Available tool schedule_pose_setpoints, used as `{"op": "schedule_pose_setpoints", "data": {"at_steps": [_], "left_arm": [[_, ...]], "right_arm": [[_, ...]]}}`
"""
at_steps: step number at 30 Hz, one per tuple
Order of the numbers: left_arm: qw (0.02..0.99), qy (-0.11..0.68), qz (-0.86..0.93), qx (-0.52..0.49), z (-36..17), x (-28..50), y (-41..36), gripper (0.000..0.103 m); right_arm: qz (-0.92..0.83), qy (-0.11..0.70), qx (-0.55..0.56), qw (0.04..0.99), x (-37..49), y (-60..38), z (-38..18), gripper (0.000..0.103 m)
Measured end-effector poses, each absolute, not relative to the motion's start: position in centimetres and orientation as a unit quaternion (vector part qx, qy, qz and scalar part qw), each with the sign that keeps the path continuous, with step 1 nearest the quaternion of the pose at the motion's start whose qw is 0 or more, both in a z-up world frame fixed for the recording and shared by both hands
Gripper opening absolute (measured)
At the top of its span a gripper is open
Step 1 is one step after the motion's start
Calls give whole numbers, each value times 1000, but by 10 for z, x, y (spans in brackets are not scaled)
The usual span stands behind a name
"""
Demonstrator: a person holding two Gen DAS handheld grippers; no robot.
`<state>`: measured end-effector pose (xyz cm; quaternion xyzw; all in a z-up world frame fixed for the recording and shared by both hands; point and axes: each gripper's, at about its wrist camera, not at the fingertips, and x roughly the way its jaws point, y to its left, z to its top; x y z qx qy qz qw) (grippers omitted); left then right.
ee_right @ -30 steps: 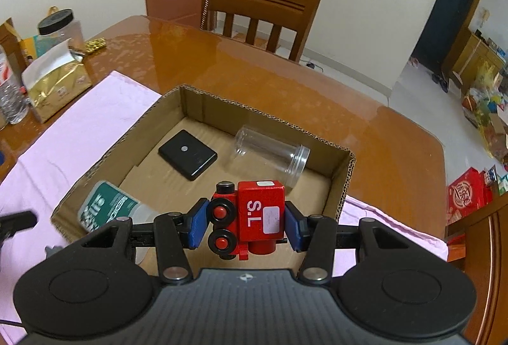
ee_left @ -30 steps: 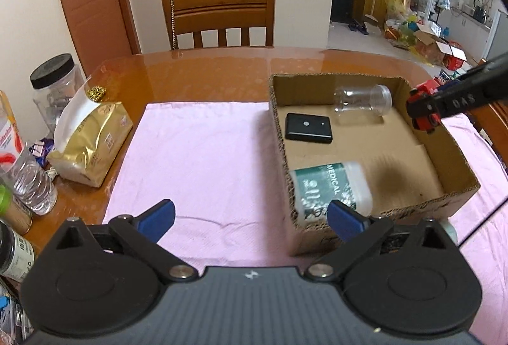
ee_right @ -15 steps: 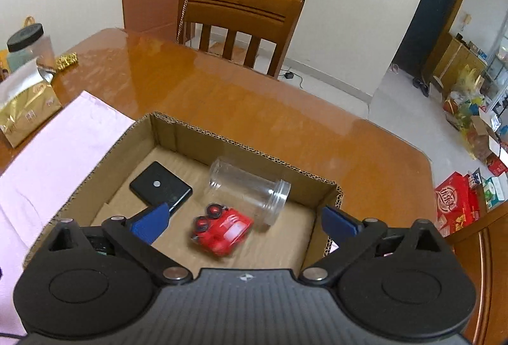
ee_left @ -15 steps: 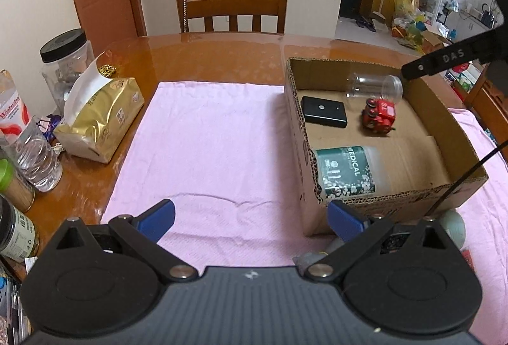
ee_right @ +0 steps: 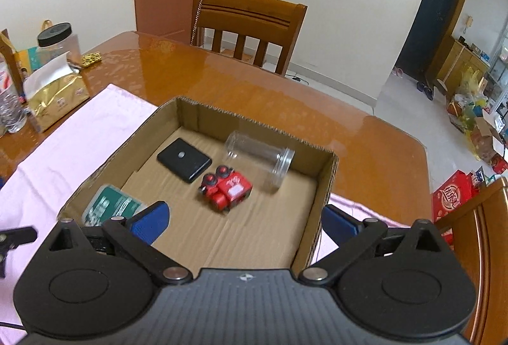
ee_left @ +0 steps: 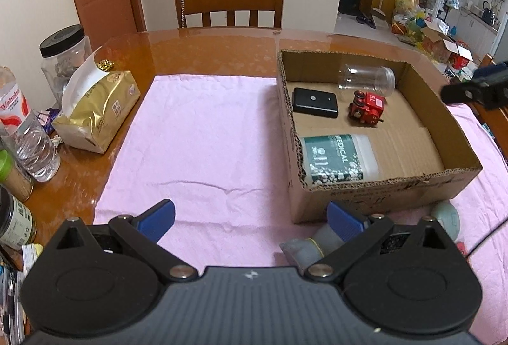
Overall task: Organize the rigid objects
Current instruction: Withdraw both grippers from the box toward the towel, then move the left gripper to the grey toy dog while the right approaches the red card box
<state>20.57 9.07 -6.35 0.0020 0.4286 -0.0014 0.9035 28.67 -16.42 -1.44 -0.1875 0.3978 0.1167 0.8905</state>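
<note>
Right wrist view showed the right gripper (ee_right: 244, 219) with its jaws spread wide and nothing between them, whereas a second earlier they had been clamped on the red toy (ee_right: 226, 189); the jaws had just been opening, and the toy now lay on its side on the floor of the box (ee_right: 327, 183), just beside the clear jar (ee_right: 258, 159). The gripper had also pulled back from the box, so more of the far wall and room showed. In the left wrist view the left gripper (ee_left: 250, 218) stood open over the pink cloth (ee_left: 197, 135) as before, empty, though the box sat further off than it had. The cloth covered the near part of a glossy wooden table (ee_left: 203, 53), with a wooden chair (ee_left: 228, 2) pushed in at the far side, a white wall behind it and an open doorway to a cluttered room on the right. At the table's left edge stood a gold tissue pack (ee_left: 95, 110), a black-lidded jar (ee_left: 63, 59) and a water bottle (ee_left: 28, 135). Inside the box were four things: the jar lying on its side along the far wall, a flat black case (ee_left: 315, 102) left of the toy, and a green-labelled bottle (ee_left: 336, 157) lying in the near left corner. Just outside the box's near wall lay a grey object (ee_left: 304, 246) and a pale round one (ee_left: 447, 218), both partly hidden.
</note>
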Motion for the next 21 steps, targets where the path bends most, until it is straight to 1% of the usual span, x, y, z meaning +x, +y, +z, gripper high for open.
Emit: {"op": "schedule_pose_setpoints", "data": {"at_steps": [8,11,21], "left_arm": [[902,431,-4,5,-67,193,76,101],[903,429,-7,-4,-69,188,72,101],[899,437,-11,-11,-80,182,56,101]], "right_arm": [[96,399,-154,899,229,-190,-32,103],[89,410,-137,897,205,-202,-48,103],[94,462,-138,871,141,-222,-105,103]]}}
